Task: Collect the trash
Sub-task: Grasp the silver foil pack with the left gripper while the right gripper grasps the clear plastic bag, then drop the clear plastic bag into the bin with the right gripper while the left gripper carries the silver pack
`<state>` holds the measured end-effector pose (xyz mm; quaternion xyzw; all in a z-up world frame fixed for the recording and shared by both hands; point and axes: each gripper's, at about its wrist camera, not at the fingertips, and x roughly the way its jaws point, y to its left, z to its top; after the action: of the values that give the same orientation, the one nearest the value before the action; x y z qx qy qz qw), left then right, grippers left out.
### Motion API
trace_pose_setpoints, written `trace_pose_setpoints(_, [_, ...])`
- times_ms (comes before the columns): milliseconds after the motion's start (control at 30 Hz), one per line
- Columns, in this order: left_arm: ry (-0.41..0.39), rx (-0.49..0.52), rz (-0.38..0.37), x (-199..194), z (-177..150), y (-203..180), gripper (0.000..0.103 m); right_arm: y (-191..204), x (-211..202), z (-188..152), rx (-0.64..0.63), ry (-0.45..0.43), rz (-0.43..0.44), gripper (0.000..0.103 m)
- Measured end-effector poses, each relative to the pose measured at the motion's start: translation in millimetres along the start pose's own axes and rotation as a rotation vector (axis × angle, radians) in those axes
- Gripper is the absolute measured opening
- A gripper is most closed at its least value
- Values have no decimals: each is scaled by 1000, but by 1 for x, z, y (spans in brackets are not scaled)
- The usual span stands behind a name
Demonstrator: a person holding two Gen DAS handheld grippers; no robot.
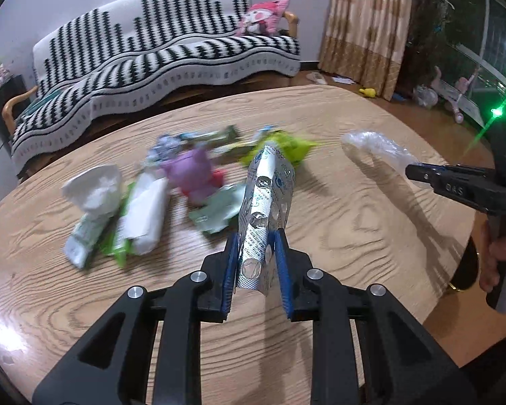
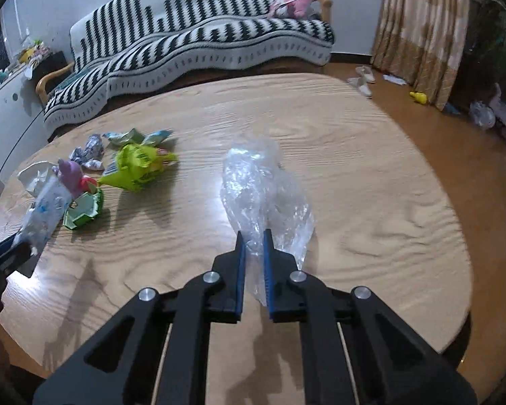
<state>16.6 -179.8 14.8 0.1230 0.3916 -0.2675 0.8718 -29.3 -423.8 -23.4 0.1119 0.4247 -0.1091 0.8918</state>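
Note:
My left gripper is shut on a silver foil pill blister pack, which sticks up and forward above the wooden table. My right gripper is shut on a crumpled clear plastic bag that hangs over the table's middle. In the left wrist view the right gripper enters from the right with the clear bag in its tip. The left gripper's tip shows at the right wrist view's left edge, with the blister pack in it. More trash lies on the table: white tissue, green wrappers, a purple piece.
A sofa with a black-and-white striped cover stands behind the table, a pink cushion on it. Curtains hang at the right, with small items on the brown floor. A hand holds the right gripper's handle.

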Motion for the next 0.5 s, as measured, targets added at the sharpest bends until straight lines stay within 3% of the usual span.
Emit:
trace_pose_setpoints(267, [4, 77, -85, 18, 15, -98, 22, -108, -44, -43, 107, -21, -98, 10])
trace_pose_setpoints(500, [-1, 175, -208, 32, 24, -211, 22, -215, -72, -100, 255, -4, -199, 10])
